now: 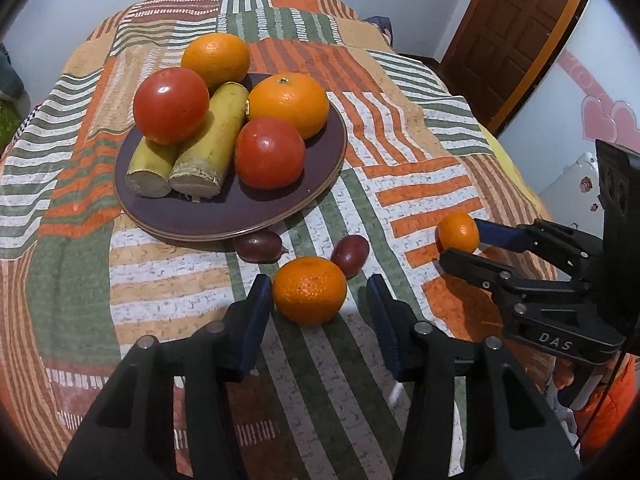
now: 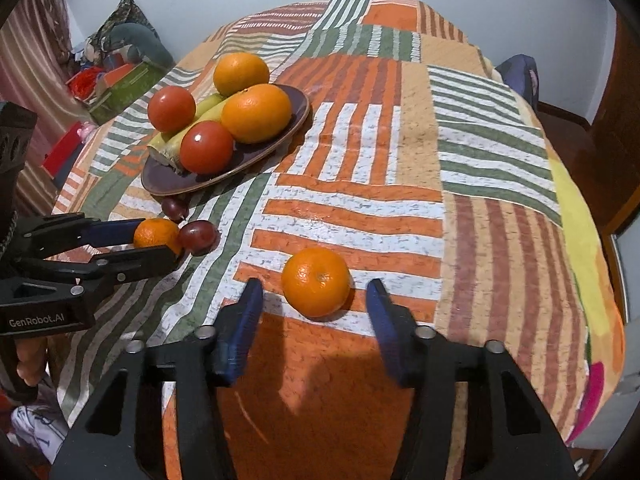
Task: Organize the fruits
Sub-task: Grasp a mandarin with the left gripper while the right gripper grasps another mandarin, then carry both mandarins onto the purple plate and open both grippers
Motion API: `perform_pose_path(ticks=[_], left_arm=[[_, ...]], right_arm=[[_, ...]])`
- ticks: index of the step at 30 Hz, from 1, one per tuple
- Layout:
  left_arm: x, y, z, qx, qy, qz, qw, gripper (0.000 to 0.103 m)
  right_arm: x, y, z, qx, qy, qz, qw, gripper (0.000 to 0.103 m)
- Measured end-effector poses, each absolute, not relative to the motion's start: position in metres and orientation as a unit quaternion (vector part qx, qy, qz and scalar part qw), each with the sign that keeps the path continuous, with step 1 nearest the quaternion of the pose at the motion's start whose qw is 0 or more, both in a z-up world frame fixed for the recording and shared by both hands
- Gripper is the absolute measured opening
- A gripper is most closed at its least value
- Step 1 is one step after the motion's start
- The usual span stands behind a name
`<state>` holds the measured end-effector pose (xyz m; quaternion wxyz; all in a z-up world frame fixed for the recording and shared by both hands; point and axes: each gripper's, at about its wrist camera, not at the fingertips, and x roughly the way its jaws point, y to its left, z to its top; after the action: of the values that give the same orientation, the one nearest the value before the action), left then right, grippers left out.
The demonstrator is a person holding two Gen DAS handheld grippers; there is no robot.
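A dark purple plate holds two tomatoes, two oranges and two yellow-green cane pieces. Two dark red plums lie on the cloth just in front of it. My left gripper is open around a small mandarin on the cloth; the left pad looks close to its skin. My right gripper is open around another mandarin, with gaps on both sides.
A striped patchwork cloth covers the table. A brown door stands at the far right. Boxes and clutter lie on the floor to the left of the table.
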<state>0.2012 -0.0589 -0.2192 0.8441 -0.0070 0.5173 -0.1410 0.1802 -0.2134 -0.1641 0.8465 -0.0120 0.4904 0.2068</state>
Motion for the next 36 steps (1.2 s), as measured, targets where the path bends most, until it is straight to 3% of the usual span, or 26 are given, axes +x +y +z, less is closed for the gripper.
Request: perform_pose_path(ticks=[4,26,36], left_arm=[[0.203,-0.054,-0.219,-0.01,0.515,-0.14,0.846,0.038],[0.207,-0.004,-0.168,-0.037,0.449,-0.103,0.887,0.038],[0.223,0.014,-0.174,-0.051,0.453,-0.086,0.886,0.038]], right_arm=[[0.181,-0.214,-0.164,-0.014,0.489,0.207,0.847,0.033],[0.201,-0.19,-0.133,-0.006,0.445,0.23,0.865,0.033],[0.223,-0.164,-0.131,-0.019,0.432,0.249,0.866,0.033]])
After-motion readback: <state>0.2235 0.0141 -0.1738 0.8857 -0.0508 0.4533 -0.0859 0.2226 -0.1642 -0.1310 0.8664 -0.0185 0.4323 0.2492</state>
